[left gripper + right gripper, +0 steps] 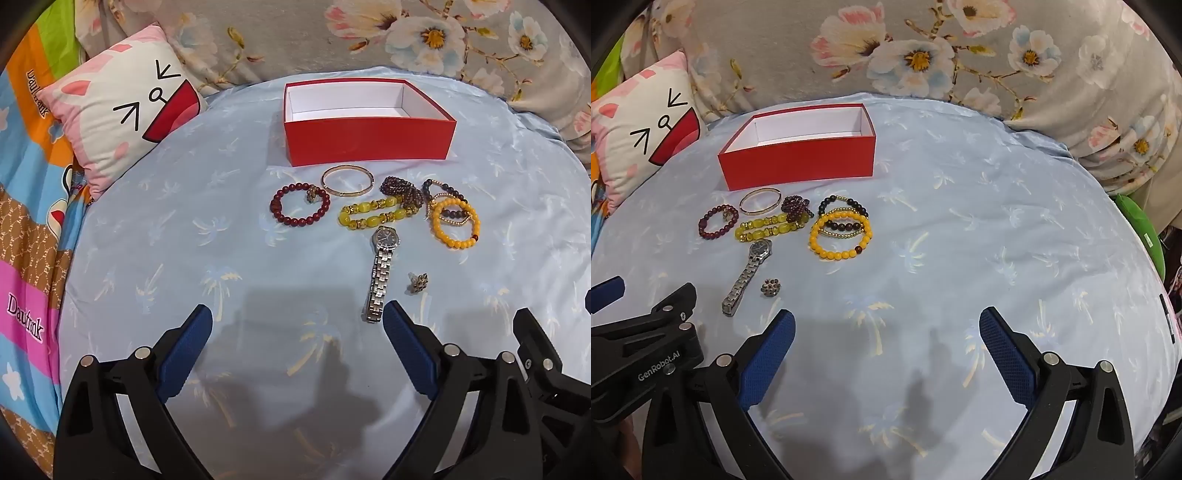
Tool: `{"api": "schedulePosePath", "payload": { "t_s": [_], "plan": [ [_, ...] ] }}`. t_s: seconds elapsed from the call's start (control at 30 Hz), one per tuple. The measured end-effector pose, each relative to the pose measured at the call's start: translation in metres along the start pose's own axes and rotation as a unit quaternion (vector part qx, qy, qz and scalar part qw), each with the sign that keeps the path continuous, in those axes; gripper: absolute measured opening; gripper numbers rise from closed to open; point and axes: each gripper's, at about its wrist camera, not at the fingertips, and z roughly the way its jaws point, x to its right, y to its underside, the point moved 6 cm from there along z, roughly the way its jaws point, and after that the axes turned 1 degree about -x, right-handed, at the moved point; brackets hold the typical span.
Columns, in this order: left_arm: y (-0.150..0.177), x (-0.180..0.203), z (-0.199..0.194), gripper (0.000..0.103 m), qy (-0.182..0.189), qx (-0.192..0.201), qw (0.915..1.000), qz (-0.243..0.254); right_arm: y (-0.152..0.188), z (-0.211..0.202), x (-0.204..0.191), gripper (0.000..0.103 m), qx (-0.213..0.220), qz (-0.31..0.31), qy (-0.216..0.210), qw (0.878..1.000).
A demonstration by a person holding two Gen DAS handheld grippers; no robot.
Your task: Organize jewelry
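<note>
Left wrist view: left tool [297, 314] and right tool [886, 317] both gape apart, holding nothing; jewelry lies before the red box [369, 142] near the bed's [184, 221] far edge.

Pale blue palm-print bedsheet [184, 229] covers the bed, grey floral quilt [960, 55] bunched along the far side, cartoon-face pillow [122, 110] far left.

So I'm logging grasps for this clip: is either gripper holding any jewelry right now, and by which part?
Nothing is held. The left gripper and right gripper are both open above the sheet, and the watch lies untouched.
</note>
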Motion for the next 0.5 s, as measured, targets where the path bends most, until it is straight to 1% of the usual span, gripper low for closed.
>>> {"api": "schedulePosePath", "payload": {
  "t_s": [0.17,0.5],
  "plan": [
    [-0.001,0.0,0.001,0.089,-0.001,0.0,1.0,-0.001,-0.001,-0.002,0.0,0.096,0.002,0.002,-0.002,1.0],
    [-0.009,-0.01,-0.01,0.091,-0.014,0.008,0.9999,0.004,-0.002,-0.005,0.003,0.096,0.004,0.007,-0.002,1.0]
  ]
}}
